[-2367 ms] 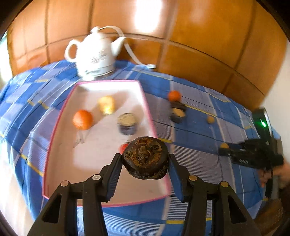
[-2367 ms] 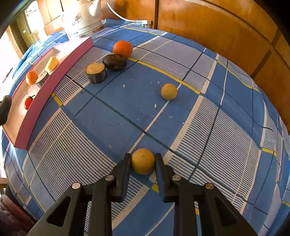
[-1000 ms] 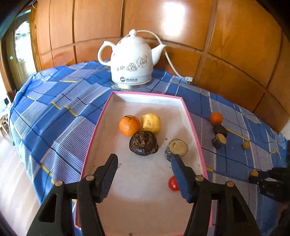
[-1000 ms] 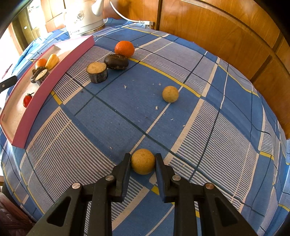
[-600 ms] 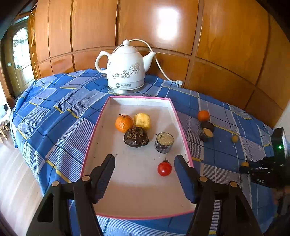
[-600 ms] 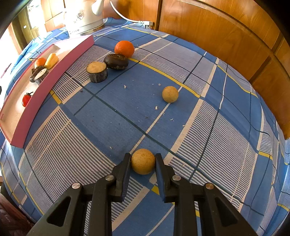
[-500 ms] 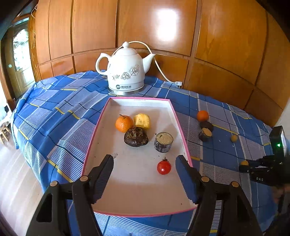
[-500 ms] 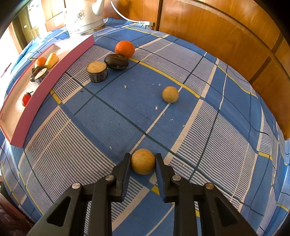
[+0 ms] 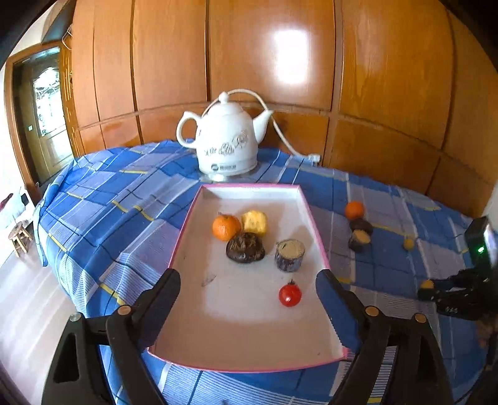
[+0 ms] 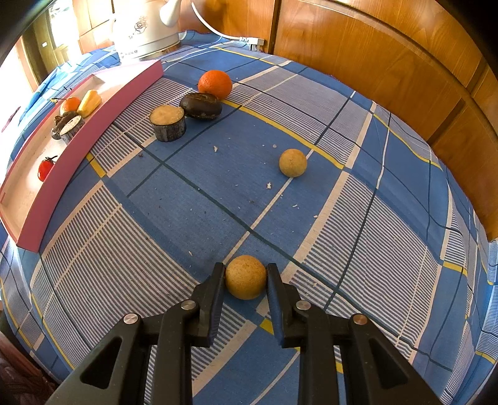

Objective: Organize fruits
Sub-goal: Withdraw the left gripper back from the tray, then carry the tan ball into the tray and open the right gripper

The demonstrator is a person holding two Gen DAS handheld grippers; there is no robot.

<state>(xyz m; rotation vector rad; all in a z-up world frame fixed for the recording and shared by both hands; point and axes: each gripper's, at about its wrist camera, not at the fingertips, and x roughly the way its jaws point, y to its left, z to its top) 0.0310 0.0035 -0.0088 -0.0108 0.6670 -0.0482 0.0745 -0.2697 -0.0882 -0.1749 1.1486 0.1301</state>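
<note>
Right gripper (image 10: 246, 282) clenched on a tan ball (image 10: 246, 276) resting on the cloth, well right of the tray (image 10: 71, 162); lift straight, carry over the pink wall, set down in bare floor clear of the tomato (image 9: 289, 295). Left gripper (image 9: 248, 288) empty above the tray's near end, jaws opening. Left view alone shows the tray's whole floor; right view alone shows the grip and a second ball (image 10: 292, 167) beyond it.

in the right wrist view the white kettle (image 10: 146, 28) is getting cut off by the top edge; the pink tray (image 10: 77, 146) wall is hiding part of its fruits; in the left wrist view we are seeing the right gripper (image 9: 428, 288) only partly, at the frame's edge.
</note>
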